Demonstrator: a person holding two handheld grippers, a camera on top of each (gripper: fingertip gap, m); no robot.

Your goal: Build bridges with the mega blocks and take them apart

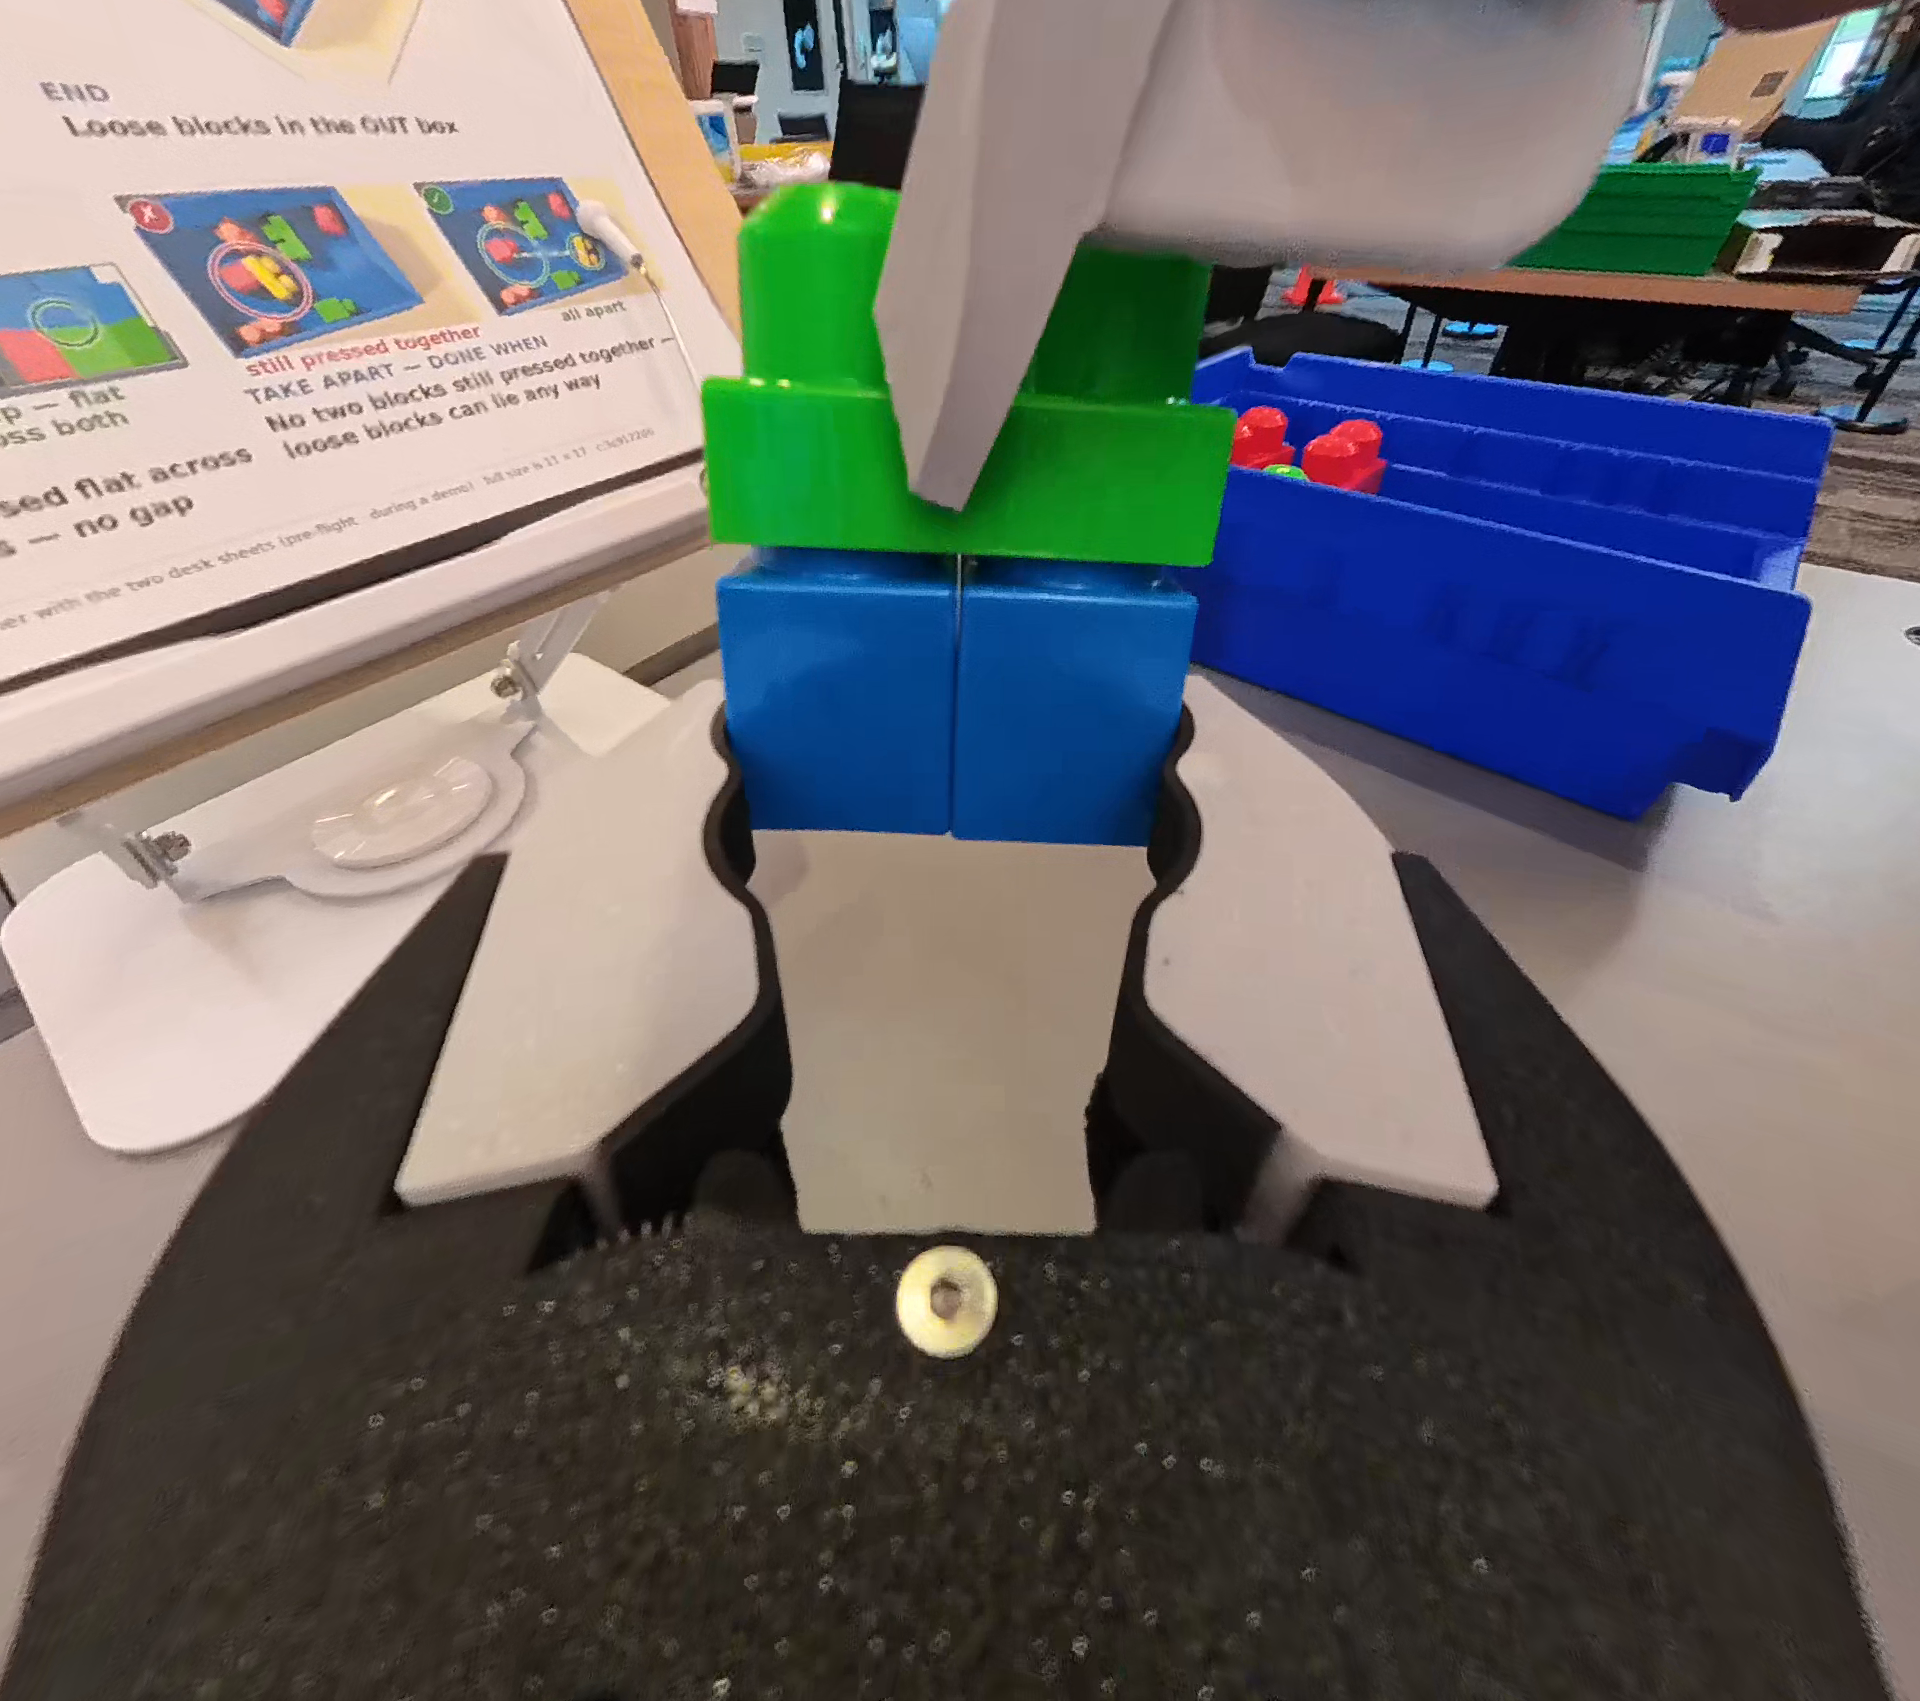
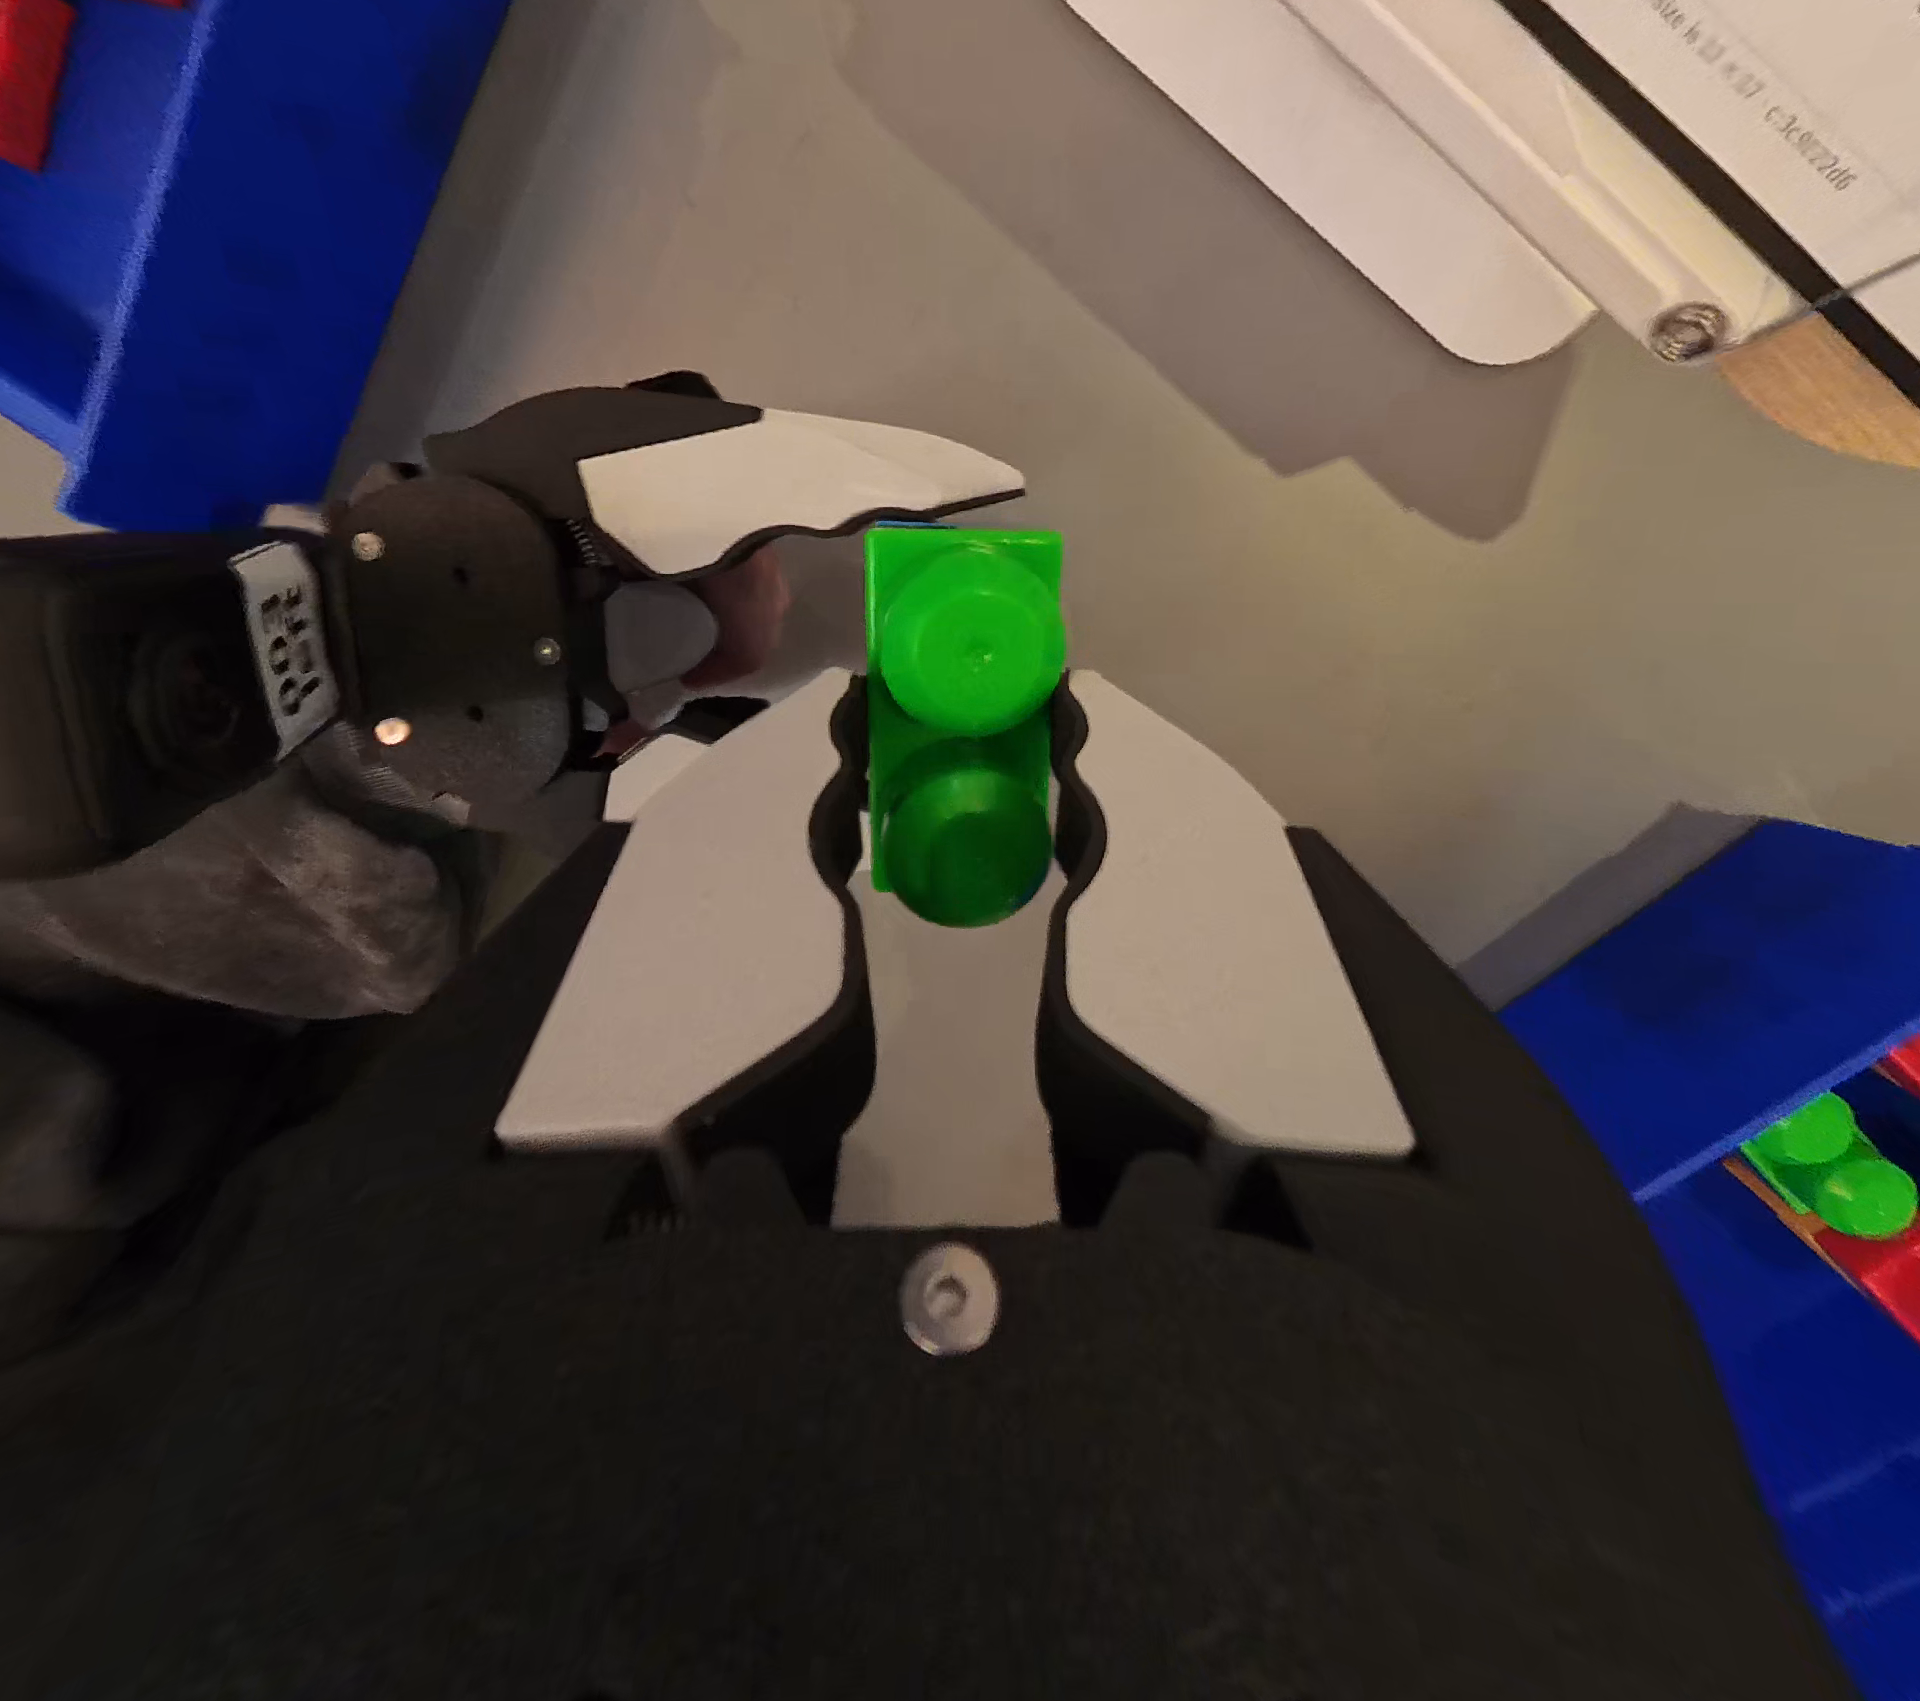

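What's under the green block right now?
Two blue blocks side by side carry the green block, held between the left hand-held gripper. Their studs are covered.

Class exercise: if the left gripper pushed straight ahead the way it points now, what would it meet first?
Its jaws already flank the two blue blocks under the green block, so the left gripper would press on those first; whether they touch is unclear.

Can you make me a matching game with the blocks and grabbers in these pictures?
Things:
1. green block
2. two blue blocks
3. red blocks
4. right gripper

Places:
A. inside the blue bin
B. pinching the green block from above
C. on top of the blue blocks
D. between the left gripper's fingers

Pairs: 1-C, 2-D, 3-A, 4-B
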